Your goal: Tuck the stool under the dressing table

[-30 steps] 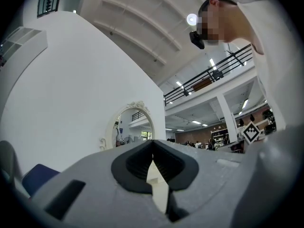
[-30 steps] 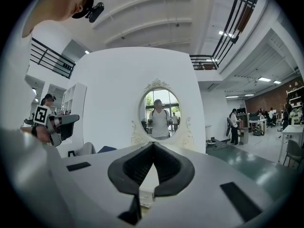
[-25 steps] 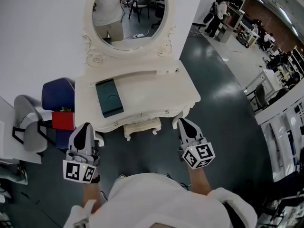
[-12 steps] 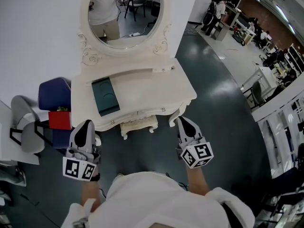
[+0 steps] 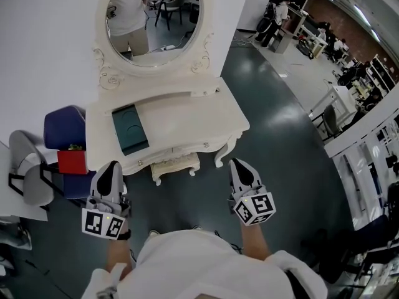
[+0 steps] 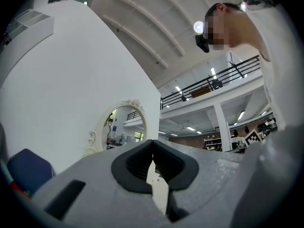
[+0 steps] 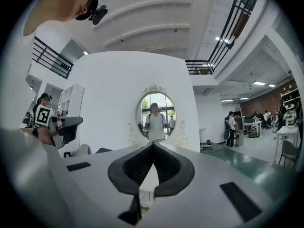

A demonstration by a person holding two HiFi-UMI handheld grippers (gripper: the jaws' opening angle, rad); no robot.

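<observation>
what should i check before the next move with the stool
1. Left gripper free: ok, jaws shut on nothing.
2. Right gripper free: ok, jaws shut on nothing.
3. Contact with the stool: not ok, both grippers are apart from it.
4. Stool fully under the dressing table: cannot tell, its front edge and legs show beyond the table front.
5. Dark green case steady: ok, it lies flat on the tabletop.
</observation>
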